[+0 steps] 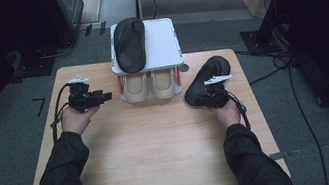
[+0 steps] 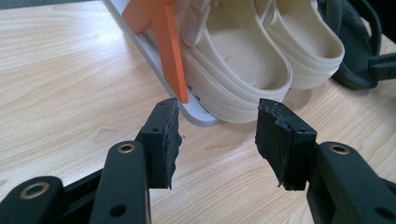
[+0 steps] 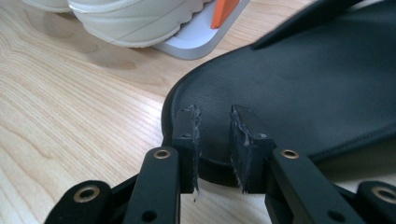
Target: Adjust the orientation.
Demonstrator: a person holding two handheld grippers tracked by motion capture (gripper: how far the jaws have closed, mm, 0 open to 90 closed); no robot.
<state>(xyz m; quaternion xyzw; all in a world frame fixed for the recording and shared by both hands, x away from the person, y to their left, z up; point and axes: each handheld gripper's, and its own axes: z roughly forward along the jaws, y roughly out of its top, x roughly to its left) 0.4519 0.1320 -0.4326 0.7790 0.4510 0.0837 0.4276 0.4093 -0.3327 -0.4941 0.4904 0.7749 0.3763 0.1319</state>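
Observation:
A black slipper [image 1: 210, 72] lies on the table right of the shoe rack [image 1: 161, 42]. My right gripper [image 1: 206, 95] is at its heel. In the right gripper view the two pads [image 3: 187, 126] stand a narrow gap apart over the heel of the slipper [image 3: 303, 84], with the insole showing between them and nothing pinched. My left gripper [image 1: 105, 96] is held left of the rack, open and empty. Its jaws [image 2: 217, 121] point at the pair of beige clogs [image 2: 243, 60] on the lower shelf. A second black slipper [image 1: 130, 42] lies on the rack's top shelf.
The rack is white with orange side supports [image 2: 168, 42] and stands at the table's far edge. Its base plate [image 3: 196, 46] is close to the slipper's heel. Bare wooden tabletop [image 1: 161, 144] stretches between the person's forearms. Cables trail over the floor on the right.

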